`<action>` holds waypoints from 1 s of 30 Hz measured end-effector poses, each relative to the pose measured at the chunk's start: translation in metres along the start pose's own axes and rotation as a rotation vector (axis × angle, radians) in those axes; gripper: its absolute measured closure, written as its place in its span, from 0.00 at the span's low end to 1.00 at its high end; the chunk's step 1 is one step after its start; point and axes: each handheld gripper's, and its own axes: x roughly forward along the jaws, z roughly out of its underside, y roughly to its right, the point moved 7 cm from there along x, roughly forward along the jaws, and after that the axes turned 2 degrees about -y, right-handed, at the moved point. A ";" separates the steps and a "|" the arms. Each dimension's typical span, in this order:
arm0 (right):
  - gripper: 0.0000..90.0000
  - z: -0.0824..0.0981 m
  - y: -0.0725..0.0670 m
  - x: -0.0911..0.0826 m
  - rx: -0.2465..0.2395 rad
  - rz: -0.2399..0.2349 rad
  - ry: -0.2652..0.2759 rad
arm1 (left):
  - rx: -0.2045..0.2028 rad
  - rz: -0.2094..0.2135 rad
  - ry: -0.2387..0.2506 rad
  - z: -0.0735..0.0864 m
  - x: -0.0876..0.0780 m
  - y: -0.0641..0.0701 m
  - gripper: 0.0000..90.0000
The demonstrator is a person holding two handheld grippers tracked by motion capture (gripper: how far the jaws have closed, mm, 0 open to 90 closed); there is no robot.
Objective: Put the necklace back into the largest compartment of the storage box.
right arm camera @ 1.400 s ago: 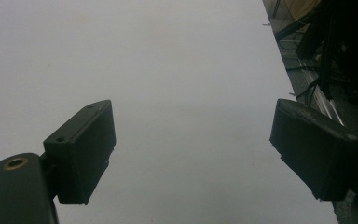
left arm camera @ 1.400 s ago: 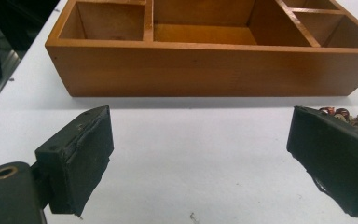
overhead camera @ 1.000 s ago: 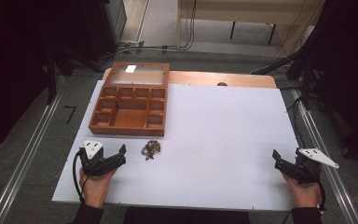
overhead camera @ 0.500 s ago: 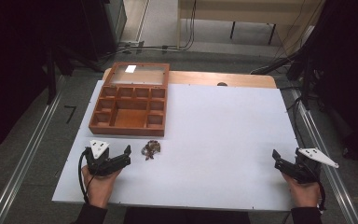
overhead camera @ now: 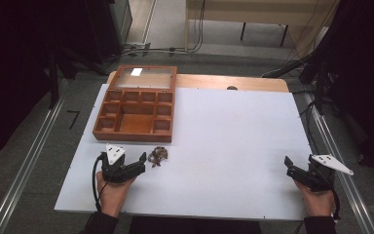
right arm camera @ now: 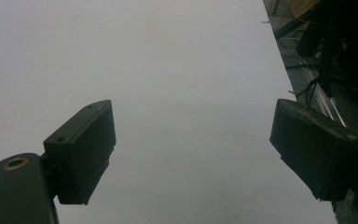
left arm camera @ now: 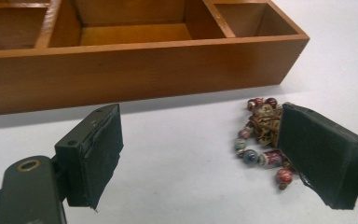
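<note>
High view: left gripper (overhead camera: 137,165) sits at near-left of the white table (overhead camera: 233,141), jaws spread, tips pointing right toward a small beaded bracelet (overhead camera: 158,155) lying on the table just beside them. Bracelet is too small here to make out detail, reads as a brownish clump. Wooden compartment box (overhead camera: 136,108) sits just behind the bracelet, glass-fronted lid (overhead camera: 144,78) tilted open at the back, glare spot on it. Compartments look empty from here, the near-row ones partly shadowed.

Left gripper view: left gripper (left arm camera: 200,154) jaws wide apart, nothing pinched. Bracelet (left arm camera: 263,135) lies on the table against the inner face of the right-hand jaw, partly hidden behind that jaw; cannot tell if it touches. Multicoloured beads plus a brown knotted bit, slightly blurred. Box front wall (left arm camera: 140,74) spans behind, top cut off by the frame edge.

Right gripper (overhead camera: 297,174) at near-right table edge in high view, held in a hand (overhead camera: 317,201), jaws spread, holding nothing, well apart from the bracelet. Right gripper view: right gripper (right arm camera: 191,154) jaws wide over bare table; table edge, dark floor and cables (right arm camera: 317,42) at upper right, dim and hard to read.
</note>
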 end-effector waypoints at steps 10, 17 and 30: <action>0.14 0.001 0.000 0.000 0.003 0.000 -0.006 | 0.006 0.032 -0.014 -0.001 0.010 0.019 0.20; 0.14 0.001 0.001 0.001 0.003 0.000 -0.004 | 0.003 0.043 -0.013 -0.003 0.016 0.024 0.24; 0.14 0.000 0.001 0.001 0.003 -0.002 -0.004 | 0.014 0.067 -0.021 -0.008 0.025 0.032 0.27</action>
